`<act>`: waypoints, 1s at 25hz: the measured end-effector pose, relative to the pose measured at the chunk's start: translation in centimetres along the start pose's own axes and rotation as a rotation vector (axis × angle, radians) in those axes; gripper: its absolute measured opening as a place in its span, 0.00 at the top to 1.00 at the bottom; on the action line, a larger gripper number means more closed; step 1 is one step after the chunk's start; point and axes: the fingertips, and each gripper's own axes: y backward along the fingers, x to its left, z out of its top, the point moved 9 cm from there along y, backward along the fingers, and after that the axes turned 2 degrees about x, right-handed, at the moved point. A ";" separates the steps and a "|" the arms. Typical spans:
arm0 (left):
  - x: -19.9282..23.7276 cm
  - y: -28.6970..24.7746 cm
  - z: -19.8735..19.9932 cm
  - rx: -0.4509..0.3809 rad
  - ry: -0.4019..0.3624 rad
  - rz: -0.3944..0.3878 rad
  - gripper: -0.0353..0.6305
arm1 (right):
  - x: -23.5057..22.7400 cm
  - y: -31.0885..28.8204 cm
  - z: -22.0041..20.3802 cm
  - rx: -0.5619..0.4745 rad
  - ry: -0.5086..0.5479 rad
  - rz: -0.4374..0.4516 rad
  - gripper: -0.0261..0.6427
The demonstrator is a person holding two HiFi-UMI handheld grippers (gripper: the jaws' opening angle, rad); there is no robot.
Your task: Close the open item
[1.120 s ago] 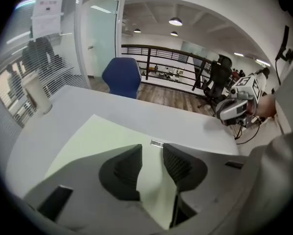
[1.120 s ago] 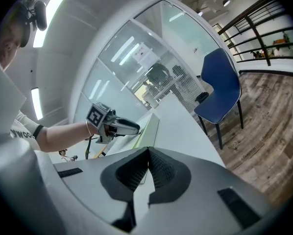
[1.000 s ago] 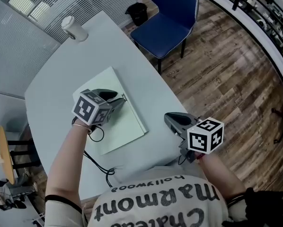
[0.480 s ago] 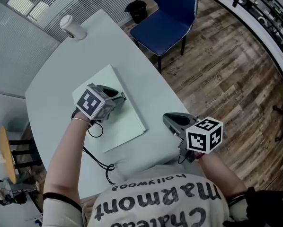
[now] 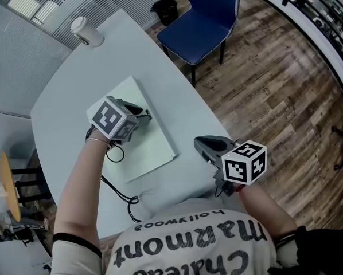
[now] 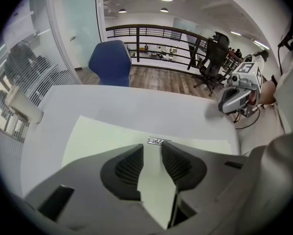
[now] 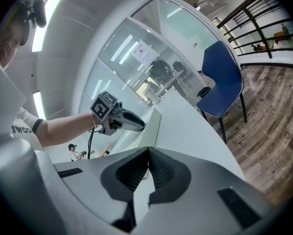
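- Risk 1: L gripper (image 5: 145, 118) stood nose-down over the pale green folder (image 5: 153, 142), jaws spread w/ nothing pinched. If it pushed down like that, the tips could skid on the smooth cover. That would shove the whole folder across the table (image 5: 180, 93) instead of pressing it flat.
- Risk 2: a small metal tab (image 6: 156, 141) sat just beyond the L jaw tips, at the cover's far edge. A tip catching it could lift the cover again.
- Risk 3: nothing braced the folder. R gripper (image 5: 198, 142) hung well off to the side, by the table edge nearest the person, jaws pressed together & empty. So any sideways push would have had no counter-hold.
- Risk 4: the folder looked flat, prob. closed or nearly so. Couldn't tell if the cover was fully seated along its edge, so extra pressing might only move it.
- Rel. to L jaws: the folder lay directly under them. Its cover showed in the gap between them and ran out to both sides & ahead. Couldn't tell if the tips touched it.
- Rel. to R jaws: the folder lay ahead of the tips, well apart, past a stretch of bare table.
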 end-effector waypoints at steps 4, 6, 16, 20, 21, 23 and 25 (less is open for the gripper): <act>-0.3 0.2 -0.1 -0.031 0.016 0.022 0.75 | 0.0 0.0 0.2 0.016 0.002 0.006 0.96; -0.5 0.4 -0.5 -0.069 0.018 0.056 0.75 | 0.1 0.1 0.4 0.028 0.008 0.013 0.96; -1.0 1.9 -3.1 -0.434 0.330 0.085 0.74 | 1.8 0.0 2.1 0.054 0.092 0.042 0.96; -2.4 5.2 -4.7 -0.733 0.458 0.162 0.74 | 2.1 0.1 2.3 0.075 0.139 0.036 0.96; -3.6 6.1 -5.0 -0.818 0.465 0.170 0.74 | 2.1 0.2 2.3 0.074 0.151 0.035 0.96; -6.5 8.0 -6.1 -0.949 0.467 0.173 0.84 | 2.6 0.2 2.6 0.065 0.185 0.037 0.96; -8.9 9.9 -8.2 -1.038 0.489 0.190 0.94 | 4.0 -0.5 3.4 0.063 0.233 0.042 0.96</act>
